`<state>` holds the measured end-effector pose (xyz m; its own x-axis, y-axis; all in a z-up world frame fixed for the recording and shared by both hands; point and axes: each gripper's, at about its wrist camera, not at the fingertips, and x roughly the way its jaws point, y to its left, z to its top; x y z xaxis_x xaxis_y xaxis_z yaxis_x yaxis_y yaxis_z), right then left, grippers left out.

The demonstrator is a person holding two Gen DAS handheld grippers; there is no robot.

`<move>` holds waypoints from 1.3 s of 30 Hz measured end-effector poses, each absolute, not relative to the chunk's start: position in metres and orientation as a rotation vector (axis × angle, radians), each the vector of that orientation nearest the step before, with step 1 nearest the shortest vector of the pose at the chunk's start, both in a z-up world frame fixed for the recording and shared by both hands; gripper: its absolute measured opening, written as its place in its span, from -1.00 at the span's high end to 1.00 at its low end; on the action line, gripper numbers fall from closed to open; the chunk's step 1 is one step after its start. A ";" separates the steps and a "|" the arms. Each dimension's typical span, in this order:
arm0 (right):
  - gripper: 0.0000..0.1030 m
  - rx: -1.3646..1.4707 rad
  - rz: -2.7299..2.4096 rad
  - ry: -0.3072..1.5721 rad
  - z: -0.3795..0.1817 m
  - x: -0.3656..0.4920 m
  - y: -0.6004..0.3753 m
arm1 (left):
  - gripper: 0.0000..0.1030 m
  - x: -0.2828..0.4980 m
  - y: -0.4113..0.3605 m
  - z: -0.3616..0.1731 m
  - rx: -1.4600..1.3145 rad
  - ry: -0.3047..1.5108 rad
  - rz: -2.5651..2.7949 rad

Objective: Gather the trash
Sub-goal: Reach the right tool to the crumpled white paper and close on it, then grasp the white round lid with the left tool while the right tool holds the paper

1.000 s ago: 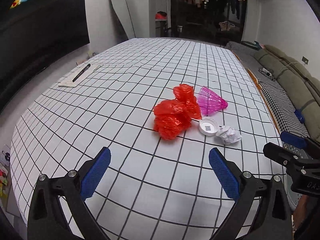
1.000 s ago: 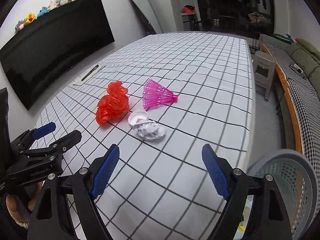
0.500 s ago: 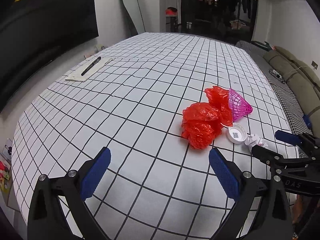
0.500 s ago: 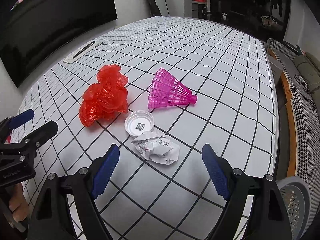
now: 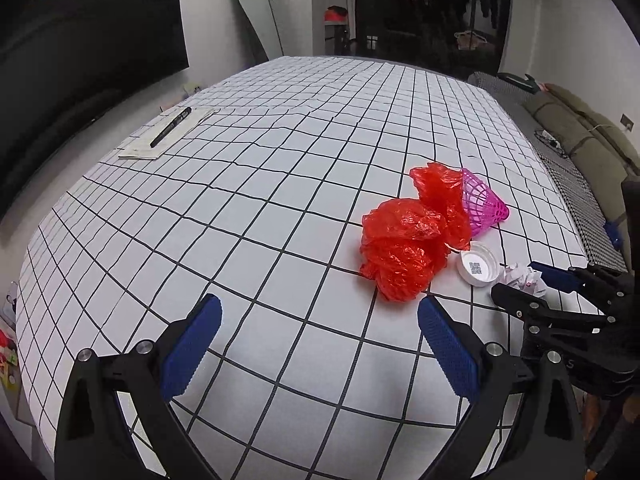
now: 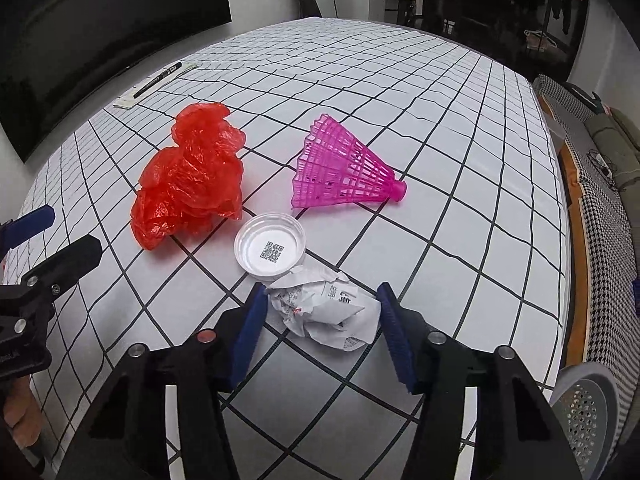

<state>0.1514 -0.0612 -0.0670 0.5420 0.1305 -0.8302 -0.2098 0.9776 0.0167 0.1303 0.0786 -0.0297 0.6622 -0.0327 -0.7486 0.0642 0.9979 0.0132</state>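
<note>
Right tongs closing in around crumpled paper on the tabletop

The right tongs are reaching low and forward, their blue pads straddling the crumpled paper, spread and not yet pinching it. The left tongs are hovering wide apart above the gridded tabletop, just short of the red plastic bag. A white lid and pink shuttlecock are lying just beyond.

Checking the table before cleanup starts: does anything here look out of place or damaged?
Four bits of litter cluster on the checked tablecloth: a crumpled red plastic bag, a pink shuttlecock on its side, a white lid lying inside-up, and a crumpled paper ball between the right gripper pads.
</note>
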 end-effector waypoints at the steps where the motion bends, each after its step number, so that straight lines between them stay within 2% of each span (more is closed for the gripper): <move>1: 0.08 -0.086 0.205 0.973 -0.066 0.150 -0.061 | -0.88 0.130 0.078 -0.029 0.042 0.845 -0.056; 2: 0.15 -0.086 0.204 0.970 -0.064 0.148 -0.062 | -0.88 0.130 0.076 -0.029 0.044 0.843 -0.058; 20: 0.16 0.075 0.089 0.916 -0.041 0.081 -0.119 | -0.88 0.133 0.025 -0.029 0.079 0.873 -0.154; 39: 0.16 0.200 0.040 0.869 -0.036 0.053 -0.170 | -0.85 0.167 -0.049 -0.061 0.163 0.970 -0.130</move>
